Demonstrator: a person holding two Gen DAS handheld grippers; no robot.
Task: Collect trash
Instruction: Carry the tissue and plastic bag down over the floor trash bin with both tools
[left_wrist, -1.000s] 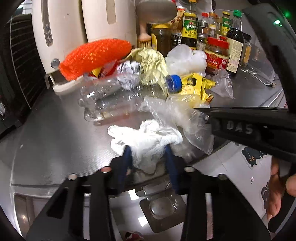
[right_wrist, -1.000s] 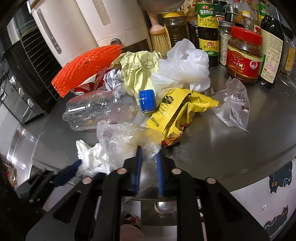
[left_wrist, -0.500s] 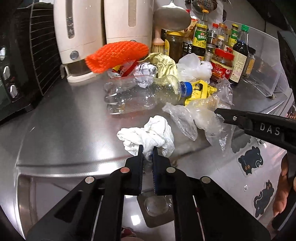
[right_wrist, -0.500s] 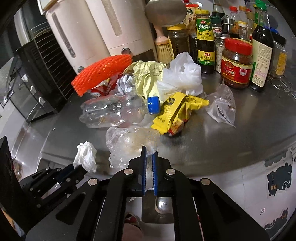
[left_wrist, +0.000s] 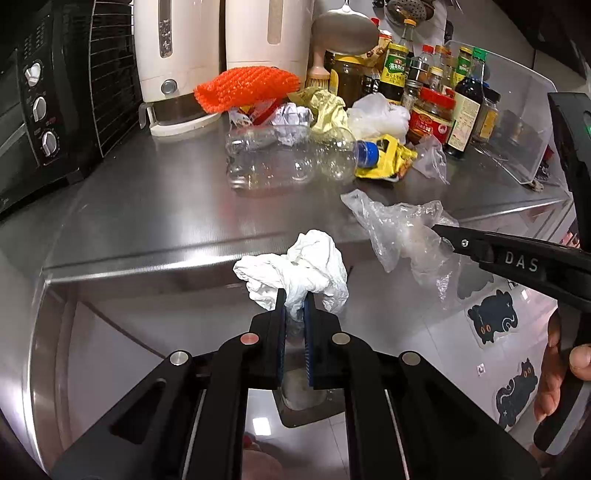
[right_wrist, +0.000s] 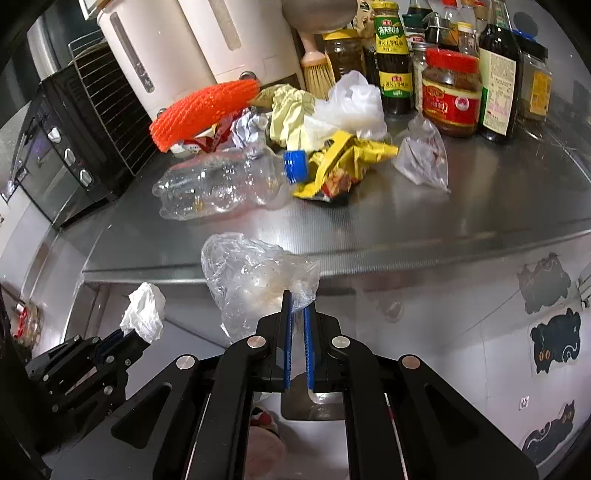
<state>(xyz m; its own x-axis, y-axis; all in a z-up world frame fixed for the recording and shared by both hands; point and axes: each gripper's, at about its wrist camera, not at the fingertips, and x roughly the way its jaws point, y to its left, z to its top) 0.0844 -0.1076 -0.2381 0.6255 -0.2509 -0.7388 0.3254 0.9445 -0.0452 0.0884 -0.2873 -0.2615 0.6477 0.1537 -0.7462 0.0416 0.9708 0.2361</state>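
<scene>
My left gripper (left_wrist: 294, 301) is shut on a crumpled white tissue (left_wrist: 295, 267) and holds it in the air just off the counter's front edge; the tissue also shows in the right wrist view (right_wrist: 144, 310). My right gripper (right_wrist: 297, 304) is shut on a clear plastic bag (right_wrist: 251, 277), also held off the counter edge; the bag shows in the left wrist view (left_wrist: 402, 229). More trash lies on the steel counter (right_wrist: 406, 221): a clear bottle with a blue cap (right_wrist: 221, 184), a yellow wrapper (right_wrist: 343, 162), a small clear bag (right_wrist: 421, 155), a white bag (right_wrist: 354, 103), an orange foam net (right_wrist: 207, 107).
White appliances (left_wrist: 221, 55) and a black oven (left_wrist: 44, 96) stand at the back left. Sauce bottles and jars (right_wrist: 450, 88) line the back right, beside a clear tray (left_wrist: 517, 122). Below the counter are steel panels and cat stickers (right_wrist: 554, 339).
Both grippers have pulled back from the counter toward me, carrying the tissue and the plastic bag off its front edge. The left gripper closed on the tissue a second ago.
</scene>
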